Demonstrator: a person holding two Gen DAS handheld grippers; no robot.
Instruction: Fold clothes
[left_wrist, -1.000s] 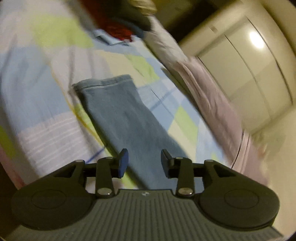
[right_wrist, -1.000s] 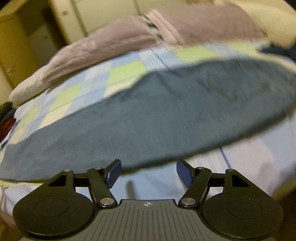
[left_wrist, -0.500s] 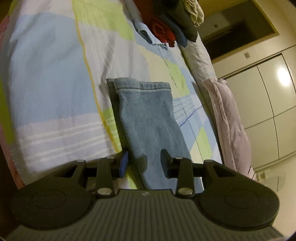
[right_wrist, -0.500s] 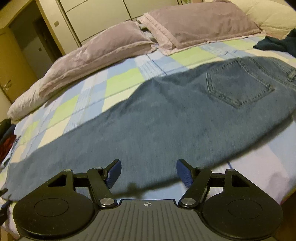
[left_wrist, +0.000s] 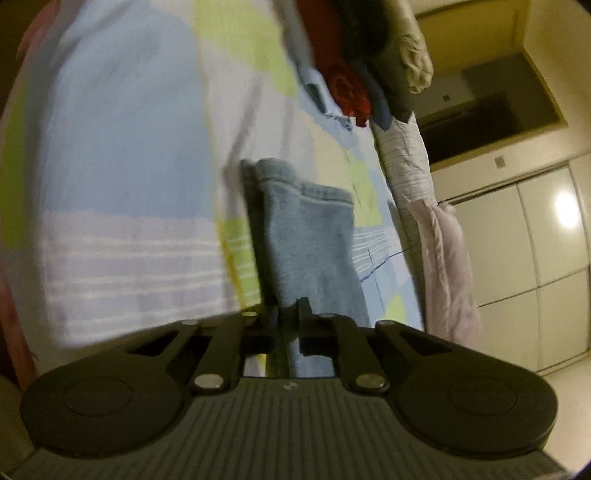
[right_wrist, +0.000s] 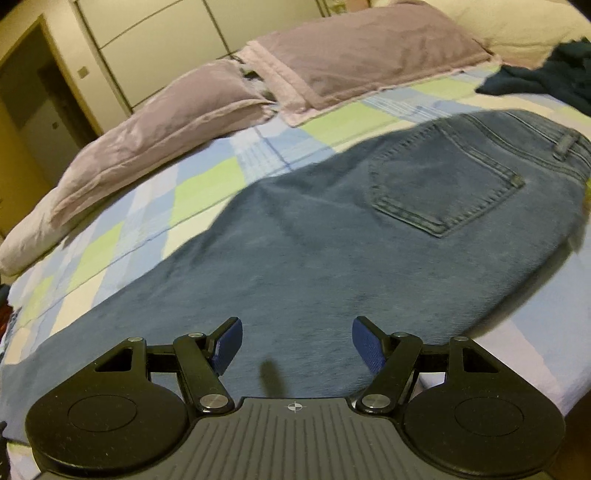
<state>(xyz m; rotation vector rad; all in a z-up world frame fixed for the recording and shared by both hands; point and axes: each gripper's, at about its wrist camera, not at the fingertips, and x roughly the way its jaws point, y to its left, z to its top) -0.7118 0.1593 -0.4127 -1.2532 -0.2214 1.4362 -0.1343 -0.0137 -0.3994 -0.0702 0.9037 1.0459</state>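
A pair of blue jeans (right_wrist: 332, 236) lies flat across the checked bedspread (right_wrist: 207, 184), back pocket up at the right. In the left wrist view a jeans leg (left_wrist: 306, 236) runs away from me to its hem. My left gripper (left_wrist: 288, 314) is shut on the near edge of that leg. My right gripper (right_wrist: 297, 343) is open and empty, just above the near edge of the jeans at mid-thigh.
Two mauve pillows (right_wrist: 258, 88) lie along the far side of the bed. A dark garment (right_wrist: 546, 81) lies at the far right. A heap of clothes (left_wrist: 362, 81) sits beyond the hem. Wardrobe doors (left_wrist: 535, 258) stand behind.
My left gripper has closed on the jeans leg; it was open before. My right gripper has moved forward over the jeans and stays open.
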